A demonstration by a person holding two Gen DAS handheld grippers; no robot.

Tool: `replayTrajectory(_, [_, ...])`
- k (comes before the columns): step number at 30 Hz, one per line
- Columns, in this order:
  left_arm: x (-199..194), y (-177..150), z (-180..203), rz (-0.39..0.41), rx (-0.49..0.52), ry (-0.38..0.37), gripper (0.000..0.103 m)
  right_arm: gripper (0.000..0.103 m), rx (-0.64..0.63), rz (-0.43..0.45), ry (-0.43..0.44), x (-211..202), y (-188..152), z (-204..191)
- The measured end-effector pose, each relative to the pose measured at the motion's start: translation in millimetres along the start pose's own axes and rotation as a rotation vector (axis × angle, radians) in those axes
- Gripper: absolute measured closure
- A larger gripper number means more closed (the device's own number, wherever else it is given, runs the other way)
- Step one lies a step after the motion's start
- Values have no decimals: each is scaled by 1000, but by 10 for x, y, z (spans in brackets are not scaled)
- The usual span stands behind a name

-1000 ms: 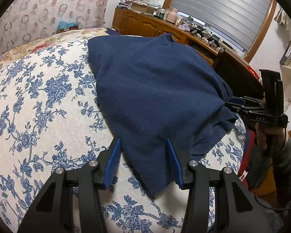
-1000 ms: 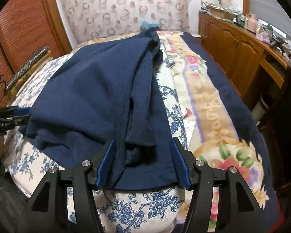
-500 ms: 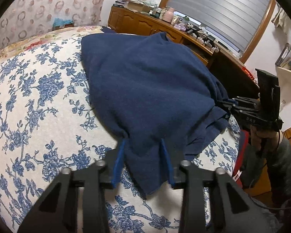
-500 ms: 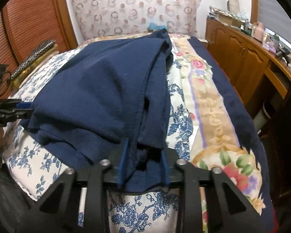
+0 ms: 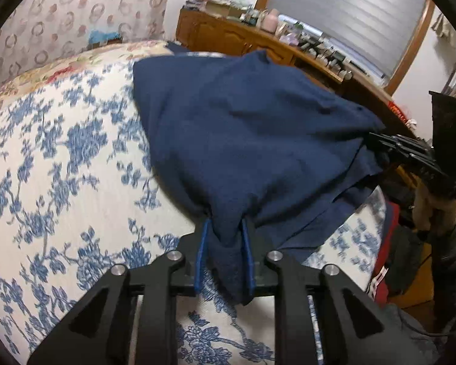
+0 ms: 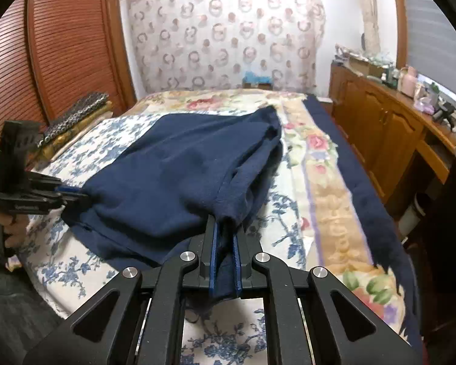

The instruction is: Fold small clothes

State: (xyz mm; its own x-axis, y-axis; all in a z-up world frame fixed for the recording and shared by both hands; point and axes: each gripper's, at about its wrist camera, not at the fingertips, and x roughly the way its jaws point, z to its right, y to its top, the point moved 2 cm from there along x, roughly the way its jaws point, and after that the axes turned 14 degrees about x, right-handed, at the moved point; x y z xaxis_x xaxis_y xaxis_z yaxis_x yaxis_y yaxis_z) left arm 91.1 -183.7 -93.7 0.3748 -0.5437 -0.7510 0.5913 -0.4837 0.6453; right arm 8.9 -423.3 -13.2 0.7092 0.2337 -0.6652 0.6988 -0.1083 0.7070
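Observation:
A navy blue garment (image 5: 252, 140) lies spread on the bed's blue-flowered cover (image 5: 60, 167). My left gripper (image 5: 225, 225) has the garment's near left corner bunched between its blue pads, and its jaws are closing on it. In the right wrist view the garment (image 6: 179, 176) stretches away from my right gripper (image 6: 225, 228), which is shut on a near corner with folded layers. Each gripper shows in the other's view: the right gripper (image 5: 380, 146) at the cloth's right edge, the left gripper (image 6: 73, 193) at its left edge. The gripped edge is raised slightly off the bed.
A wooden dresser (image 6: 380, 121) crowded with small items runs along the bed's right side. Louvred wooden doors (image 6: 60, 45) stand at the left, with stacked folded fabrics (image 6: 76, 118) beside them. A rose-patterned blanket with a navy border (image 6: 364, 197) covers the bed's right half.
Both grippers have closed on the garment's near corners, which earlier lay between open fingers. The right gripper has risen a little and lifted its corner.

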Motion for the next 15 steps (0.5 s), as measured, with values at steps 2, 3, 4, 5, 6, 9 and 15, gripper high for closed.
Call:
replayTrajectory(2, [-15,-11,3,11,0,-6,82,98,17,-24,3,53,-39,44])
replayTrajectory(3, [-25,-9,10,12,2,-13,88,98,32,-23,13,51,-47,65])
replayTrajectory(4, [-58,4,26,30,7,-31,95,98,53,-17,42,29,-29,84])
replayTrajectory(5, [-108,44,38,55,6,-57,96,98,57,-8,53,-6,-6,69])
replayTrajectory(6, [-160,93,44,73,8,-67,97,98,58,18,59,-65,60,52])
replayTrajectory(9, [-497,353,63,167,20,-49,98,99,45,77,86,-233,288,-53])
replayTrajectory(15, [-1499,948,-69,359,41,-8,98,99,-18,239,136,-809,912,-357])
